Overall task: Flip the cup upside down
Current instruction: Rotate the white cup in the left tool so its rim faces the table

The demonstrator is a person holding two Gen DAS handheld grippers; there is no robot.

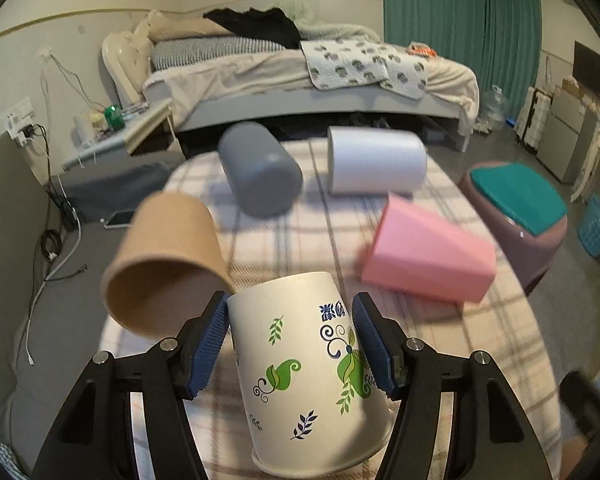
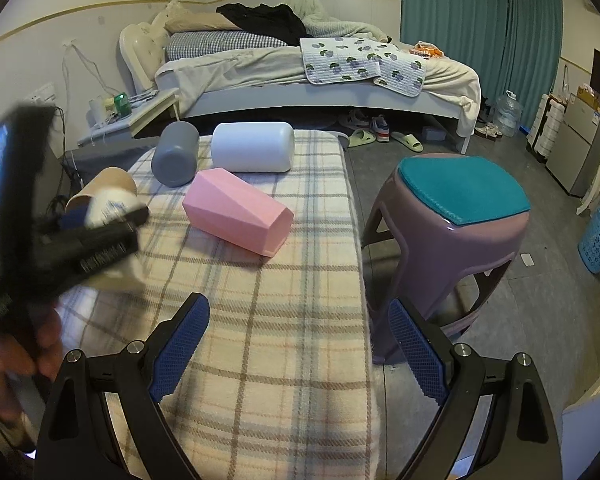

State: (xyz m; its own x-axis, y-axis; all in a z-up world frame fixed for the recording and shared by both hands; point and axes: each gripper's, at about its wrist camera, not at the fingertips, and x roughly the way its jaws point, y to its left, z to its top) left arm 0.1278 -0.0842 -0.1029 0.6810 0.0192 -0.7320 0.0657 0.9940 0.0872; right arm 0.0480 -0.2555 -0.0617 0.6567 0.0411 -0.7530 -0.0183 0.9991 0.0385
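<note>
My left gripper is shut on a white paper cup with green leaf print. The cup is upside down, rim toward me and base away, held over the plaid-covered table. In the right wrist view the same cup shows blurred at the left, in the left gripper. My right gripper is open and empty over the table's near right edge.
On the table lie a brown paper cup, a grey cup, a white cup and a pink faceted cup, all on their sides. A purple stool with a teal cushion stands right of the table. A bed stands behind.
</note>
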